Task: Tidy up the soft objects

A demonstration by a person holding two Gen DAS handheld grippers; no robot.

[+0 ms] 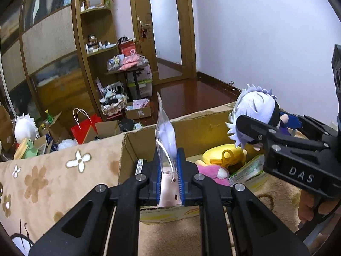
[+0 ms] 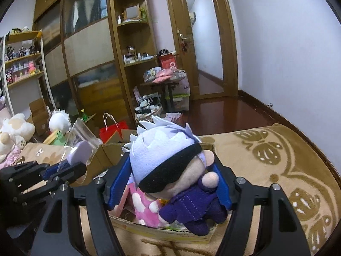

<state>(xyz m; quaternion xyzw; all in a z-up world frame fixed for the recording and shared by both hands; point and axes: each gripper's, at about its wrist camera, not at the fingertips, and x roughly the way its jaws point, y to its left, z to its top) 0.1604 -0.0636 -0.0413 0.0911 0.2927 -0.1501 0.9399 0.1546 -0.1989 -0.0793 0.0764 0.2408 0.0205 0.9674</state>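
Right wrist view: right gripper (image 2: 168, 181) clamps the white-haired plush doll in a purple outfit (image 2: 170, 166), head up and tilted left, directly over the open cardboard box (image 2: 162, 232), so the drop is straight down. Left gripper (image 1: 169, 175) is pinched on an upright clear plastic pouch (image 1: 165, 140) above the same box's left half (image 1: 130, 149), beside the doll.

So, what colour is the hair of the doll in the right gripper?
Pale lavender-white, spiky; the doll shows best in the right wrist view.
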